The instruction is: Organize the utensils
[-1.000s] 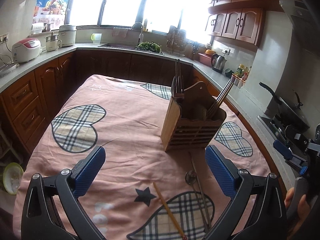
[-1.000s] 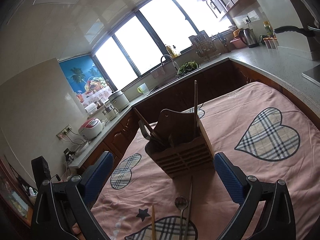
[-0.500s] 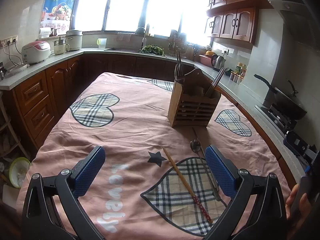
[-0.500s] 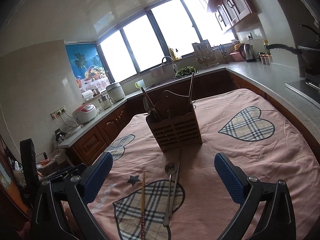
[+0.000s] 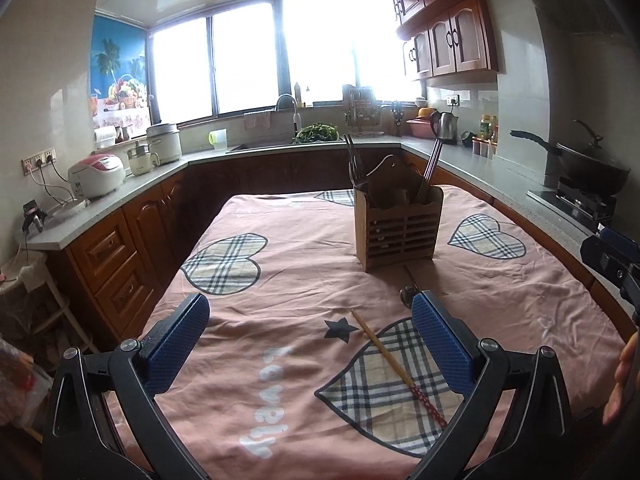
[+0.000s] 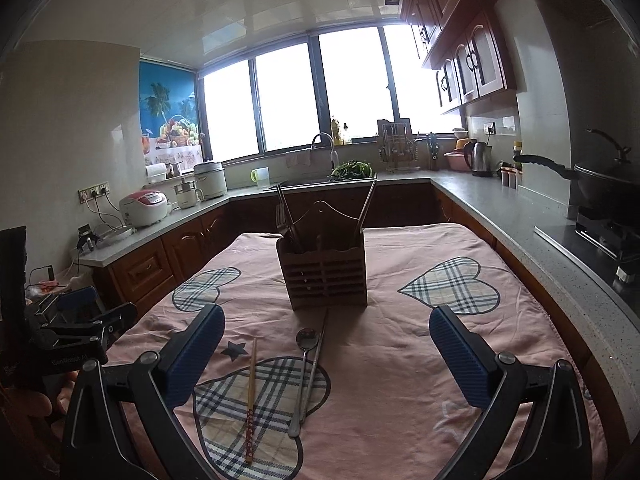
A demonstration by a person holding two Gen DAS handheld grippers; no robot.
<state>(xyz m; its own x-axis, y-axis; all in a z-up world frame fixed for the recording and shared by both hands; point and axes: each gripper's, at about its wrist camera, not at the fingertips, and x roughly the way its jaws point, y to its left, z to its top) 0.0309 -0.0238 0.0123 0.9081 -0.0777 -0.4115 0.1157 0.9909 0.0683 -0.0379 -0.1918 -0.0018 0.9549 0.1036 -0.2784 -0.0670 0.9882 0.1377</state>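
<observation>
Low in the right-wrist frame, chopstick (image 6: 251, 399), spoon (image 6: 304, 376) and rod (image 6: 314, 372) crowd together; released right claw (image 6: 326, 354) and left claw (image 5: 310, 330) risk nudging neighbours.

A home kitchen. Dark wooden cabinets (image 6: 472, 60) and a grey counter (image 6: 500, 208) wrap around under wide windows (image 6: 304, 100), with a sink tap (image 6: 326, 146), rice cooker (image 6: 144, 208), kettle (image 6: 480, 158) and a wok (image 6: 600, 184) on a stove.

pink cloth (image 6: 400, 360) (plaid hearts) bears caddy (image 6: 324, 276), chopstick (image 6: 251, 396), spoon (image 6: 303, 372).
</observation>
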